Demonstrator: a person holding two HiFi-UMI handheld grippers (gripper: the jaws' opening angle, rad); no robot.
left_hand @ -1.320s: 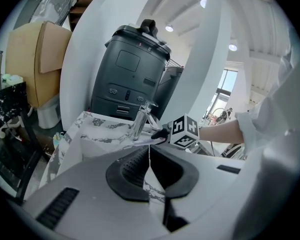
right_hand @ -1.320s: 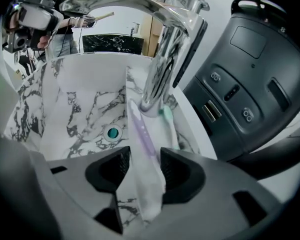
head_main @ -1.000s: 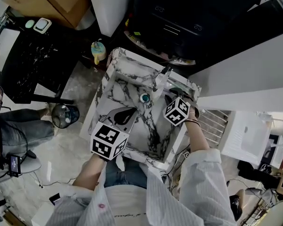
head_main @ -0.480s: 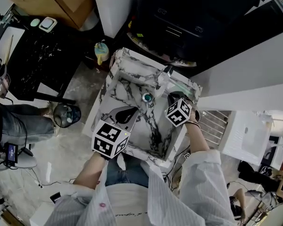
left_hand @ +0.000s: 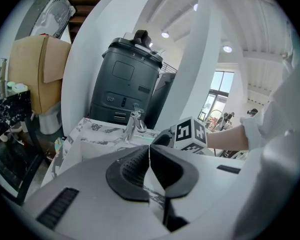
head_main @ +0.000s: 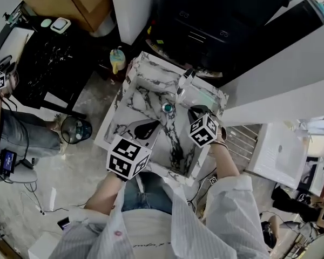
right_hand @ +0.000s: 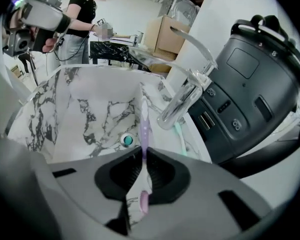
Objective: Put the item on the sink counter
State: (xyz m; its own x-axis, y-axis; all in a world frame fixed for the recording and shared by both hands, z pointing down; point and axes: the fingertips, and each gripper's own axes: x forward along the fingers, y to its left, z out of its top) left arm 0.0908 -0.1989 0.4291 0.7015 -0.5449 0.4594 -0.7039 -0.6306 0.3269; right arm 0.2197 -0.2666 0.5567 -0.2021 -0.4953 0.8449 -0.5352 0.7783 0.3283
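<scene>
**Sink** (head_main: 146,99): one, marble. One tap (head_main: 183,82) at its 1 o'clock corner, one drain plug (head_main: 167,108) mid-basin.

**Toothbrushes:** two.
- The green toothbrush (right_hand: 179,132) lies on the counter (right_hand: 192,146) at the tap's foot.
- The purple toothbrush (right_hand: 144,129) points to 12 o'clock over the basin, with the drain at its 10 o'clock.

**Grippers:** two.
- Your right gripper (right_hand: 142,156) has just been closing its jaws. They are nearly together and clamped on the purple toothbrush.
- Your left gripper (left_hand: 150,151) has its jaws pressed together with nothing between them, over the basin's 7 o'clock part.

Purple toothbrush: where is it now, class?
In the right gripper view, the purple toothbrush sits in the right claw, which just closed on it, over the sink between drain and faucet.
</scene>
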